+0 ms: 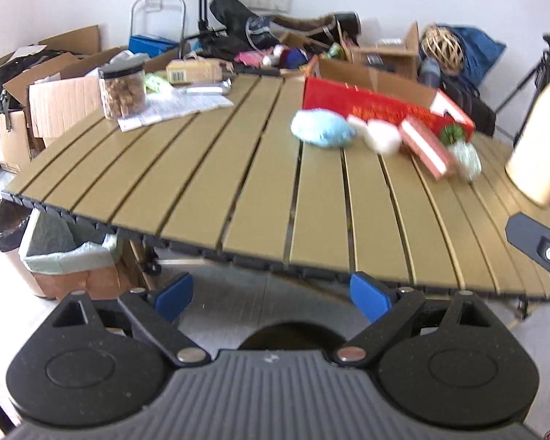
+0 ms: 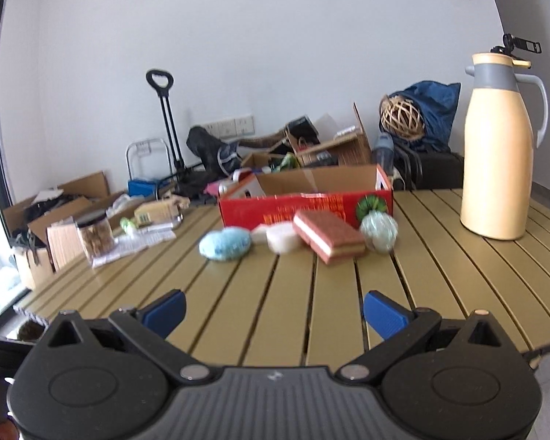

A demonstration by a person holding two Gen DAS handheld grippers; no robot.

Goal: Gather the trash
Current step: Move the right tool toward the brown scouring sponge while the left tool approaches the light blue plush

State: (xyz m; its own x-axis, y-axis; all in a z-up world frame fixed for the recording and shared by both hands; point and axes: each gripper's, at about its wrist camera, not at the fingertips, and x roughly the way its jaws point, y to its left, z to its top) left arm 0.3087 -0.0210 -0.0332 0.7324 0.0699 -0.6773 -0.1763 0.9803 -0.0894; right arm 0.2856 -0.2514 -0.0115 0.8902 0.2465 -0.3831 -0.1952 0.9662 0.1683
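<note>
On the tan slatted table [image 1: 209,168] [image 2: 275,293] a row of trash lies in front of a red cardboard box [image 1: 377,104] [image 2: 304,205]: a light blue crumpled wad [image 1: 321,127] [image 2: 224,243], a white wad [image 1: 381,135] [image 2: 280,238], a small red-and-white carton [image 1: 427,146] [image 2: 328,236] and a pale green wad [image 1: 467,157] [image 2: 379,231]. My left gripper [image 1: 273,299] is open and empty, just off the table's near edge. My right gripper [image 2: 273,313] is open and empty above the table's near part, well short of the trash.
A cream thermos jug [image 2: 498,150] [image 1: 539,135] stands at the table's right. A clear jar [image 1: 123,90] [image 2: 95,234] and papers [image 1: 179,106] sit at the far left. A lined bin [image 1: 66,253] and a dark-lined bin [image 1: 7,227] stand under the table's left edge. Boxes and bags crowd the wall.
</note>
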